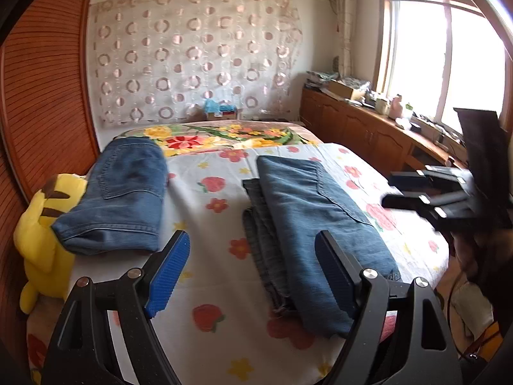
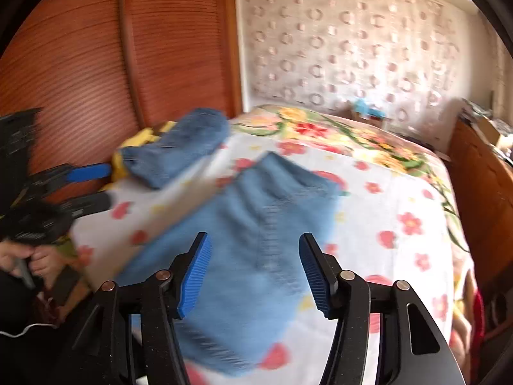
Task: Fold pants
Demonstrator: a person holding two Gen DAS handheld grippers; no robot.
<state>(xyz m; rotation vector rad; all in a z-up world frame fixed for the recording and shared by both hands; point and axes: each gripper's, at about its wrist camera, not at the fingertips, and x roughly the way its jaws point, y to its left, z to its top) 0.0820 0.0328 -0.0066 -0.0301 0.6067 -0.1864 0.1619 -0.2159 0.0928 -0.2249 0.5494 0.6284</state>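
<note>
where folded, two jeans (image 1: pixel 314 224), one plush (image 1: pixel 41 234)

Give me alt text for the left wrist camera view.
Folded jeans lie on a floral bedsheet between the open left tool's blue fingers. A second folded pair sits left beside a yellow plush toy.

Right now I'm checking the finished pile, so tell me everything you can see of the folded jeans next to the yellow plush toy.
The folded jeans are mid-blue denim, doubled into a compact, thick rectangle with a back pocket facing up and a stitched hem along the near edge. They lie flat on the flowered bedsheet near the bed's left side, close to the wooden slatted wall. Their left edge rests against the yellow plush toy. Neither gripper touches them, and they lie apart from the other jeans.
</note>
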